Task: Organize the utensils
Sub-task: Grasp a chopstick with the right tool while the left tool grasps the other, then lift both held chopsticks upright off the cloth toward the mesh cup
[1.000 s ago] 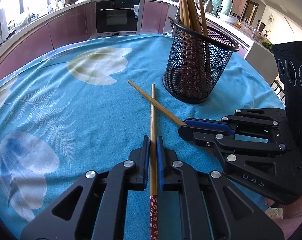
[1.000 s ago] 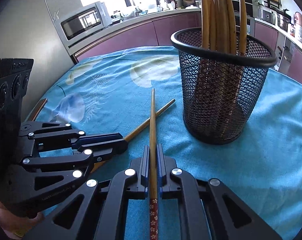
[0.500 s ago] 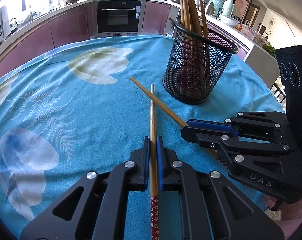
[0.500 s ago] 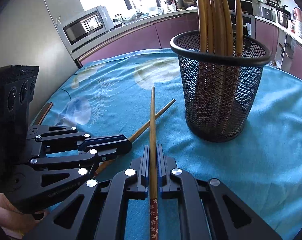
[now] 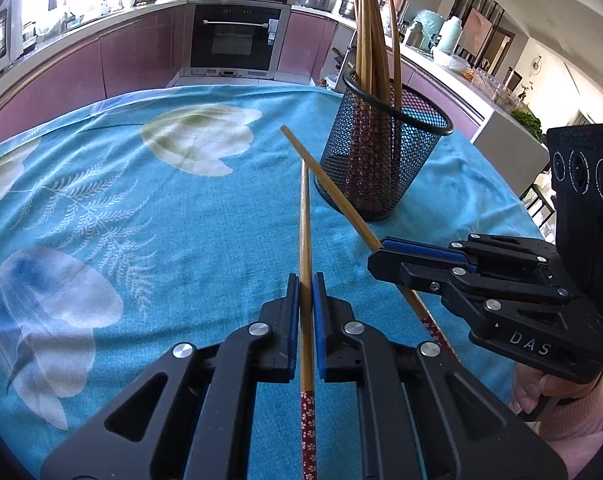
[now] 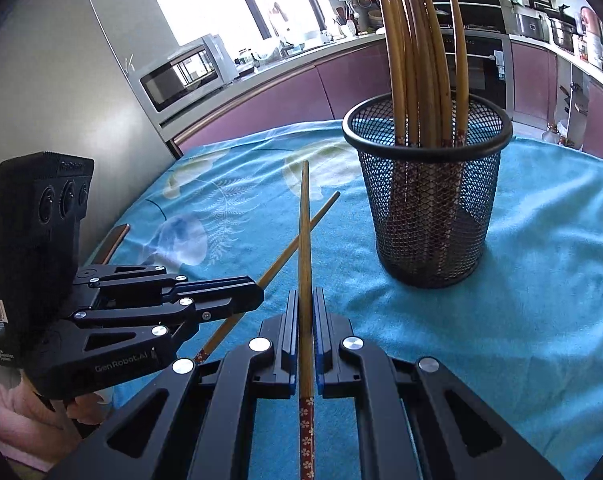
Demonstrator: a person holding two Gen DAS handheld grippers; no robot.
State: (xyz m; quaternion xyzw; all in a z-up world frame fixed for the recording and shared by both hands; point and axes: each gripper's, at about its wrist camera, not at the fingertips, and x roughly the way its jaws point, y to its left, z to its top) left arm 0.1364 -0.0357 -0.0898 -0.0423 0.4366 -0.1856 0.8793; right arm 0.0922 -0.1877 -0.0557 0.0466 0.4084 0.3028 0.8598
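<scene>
One chopstick (image 5: pixel 306 240) is clamped between the closed jaws of the left hand-held gripper (image 5: pixel 306 308), and a second chopstick (image 6: pixel 304 248) is clamped in the same way by the right hand-held gripper (image 6: pixel 305 320). Each stick is held near its patterned red butt end, so that most of the plain shaft projects forward with the narrow tip leading. The sticks are judged to be light, stiff and smooth; a thin round shaft can be expected to pivot or slide between flat pads, so a grip closer to mid-length would give better control of the tip. Both sticks are held clear of the blue cloth on the bench (image 5: pixel 149 216), and their shafts appear crossed in both views, whether touching cannot be told. The mesh cup (image 6: pixel 427 200), already holding a bundle of upright chopsticks, stands beyond the tips and to the right. Both grippers are pitched forward and downward, side by side and close together, each carried by a hand (image 5: pixel 541 394) seen at its rear.
</scene>
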